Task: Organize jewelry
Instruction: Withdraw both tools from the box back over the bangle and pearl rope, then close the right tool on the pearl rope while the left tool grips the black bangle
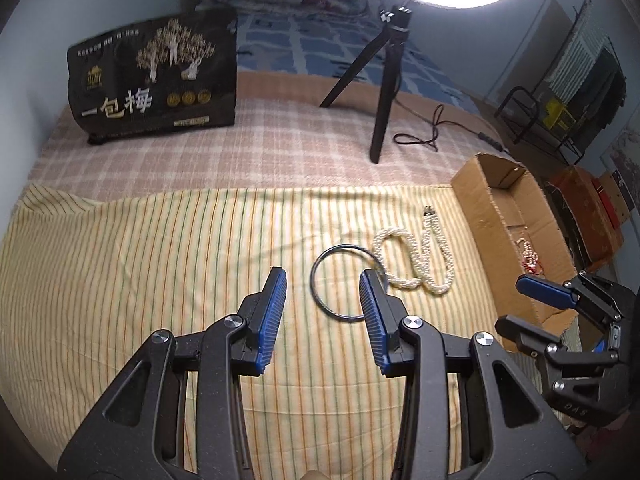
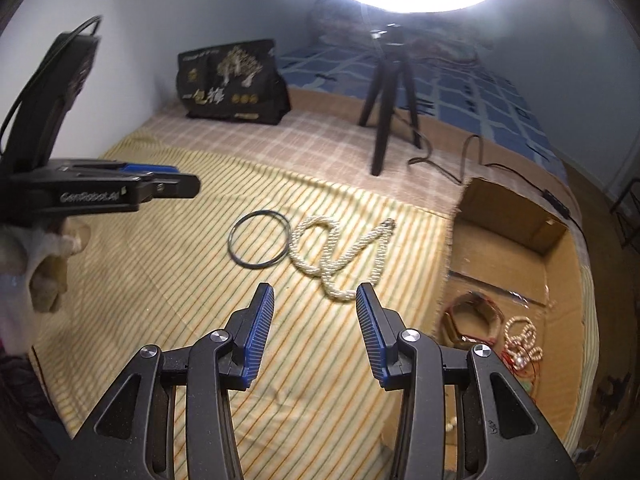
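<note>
Bangle [image 1: 347, 283] between left tool [image 1: 323, 298] tips; necklace [image 1: 416, 260] beside.

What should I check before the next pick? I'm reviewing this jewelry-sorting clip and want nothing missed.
1. Left gripper empty, its blue pads apart: ok.
2. Right gripper empty, pads apart: ok.
3. Black ring lies flat on the striped cloth, nothing on top of it: ok.
4. Pearl rope necklace clear of the ring: cannot tell; in both views one loop touches or overlaps the ring's edge.
5. Cardboard box open with bare floor beside the bracelets already inside: ok.
6. Grippers clear of each other: ok; they are well apart.
</note>
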A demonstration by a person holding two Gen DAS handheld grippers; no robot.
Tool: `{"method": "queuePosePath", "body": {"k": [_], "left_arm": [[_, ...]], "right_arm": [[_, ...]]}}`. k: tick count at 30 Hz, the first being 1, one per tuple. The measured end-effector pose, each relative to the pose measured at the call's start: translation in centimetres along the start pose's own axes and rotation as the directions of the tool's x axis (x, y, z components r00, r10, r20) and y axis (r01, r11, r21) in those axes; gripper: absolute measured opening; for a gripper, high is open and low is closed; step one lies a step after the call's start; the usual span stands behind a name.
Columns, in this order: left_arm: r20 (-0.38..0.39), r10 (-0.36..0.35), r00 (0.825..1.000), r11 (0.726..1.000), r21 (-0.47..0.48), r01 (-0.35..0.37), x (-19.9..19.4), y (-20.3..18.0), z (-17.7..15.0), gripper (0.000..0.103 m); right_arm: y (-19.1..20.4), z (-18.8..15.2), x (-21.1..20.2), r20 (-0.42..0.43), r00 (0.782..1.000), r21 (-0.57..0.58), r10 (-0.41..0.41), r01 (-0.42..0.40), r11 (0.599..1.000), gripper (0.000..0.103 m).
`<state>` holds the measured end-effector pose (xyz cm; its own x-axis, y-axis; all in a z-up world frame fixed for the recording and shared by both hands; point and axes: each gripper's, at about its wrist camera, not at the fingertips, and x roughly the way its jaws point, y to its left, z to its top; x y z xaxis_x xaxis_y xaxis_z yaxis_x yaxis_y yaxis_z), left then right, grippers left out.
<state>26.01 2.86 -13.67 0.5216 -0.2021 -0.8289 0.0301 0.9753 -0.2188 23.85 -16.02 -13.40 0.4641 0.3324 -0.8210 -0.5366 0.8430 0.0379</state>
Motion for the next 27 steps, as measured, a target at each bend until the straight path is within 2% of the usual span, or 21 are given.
{"method": "queuePosePath", "body": {"k": [3,5,9,12,18,20,27], "left_arm": [[-0.023,-0.001,1.000,1.000,-0.003,0.000,1.0,0.4,0.2,0.038],[-0.040,-0.010,0.999,1.000,-0.012,0.009,1.7,0.6,0.3,0.038],[-0.072,-0.031,0.997,0.999,-0.046,0.027,3.1,1.1,0.5,0.038],[-0.088,-0.036,0.995,0.998,-0.062,0.031,3.9,1.3,0.6,0.038],[-0.123,-0.041,0.992,0.997,-0.064,0.033,5.6,1.3,0.6,0.038],[-0.137,-0.035,0.990,0.998,-0.054,0.028,6.3,1.0,0.5,0.032],[-0.156,-0.012,0.988,0.999,-0.032,0.007,7.9,0.4,0.6,0.032]], "right_arm": [[0.7,0.5,1.6,-0.059,0.998,-0.036,0.022,-0.024,0.999,0.041],[1.2,0.7,3.1,-0.119,0.993,-0.069,0.015,-0.024,0.997,0.041],[1.5,0.9,5.0,-0.179,0.984,-0.100,0.001,-0.019,0.995,0.040],[1.2,0.9,6.2,-0.212,0.977,-0.100,0.000,-0.022,0.995,0.031],[0.7,1.2,8.0,-0.254,0.967,-0.105,-0.017,-0.010,0.994,0.031],[0.6,1.2,8.3,-0.261,0.965,-0.105,-0.022,-0.006,0.994,0.031],[0.3,1.3,9.3,-0.277,0.960,-0.105,-0.030,0.001,0.994,0.031]]}}
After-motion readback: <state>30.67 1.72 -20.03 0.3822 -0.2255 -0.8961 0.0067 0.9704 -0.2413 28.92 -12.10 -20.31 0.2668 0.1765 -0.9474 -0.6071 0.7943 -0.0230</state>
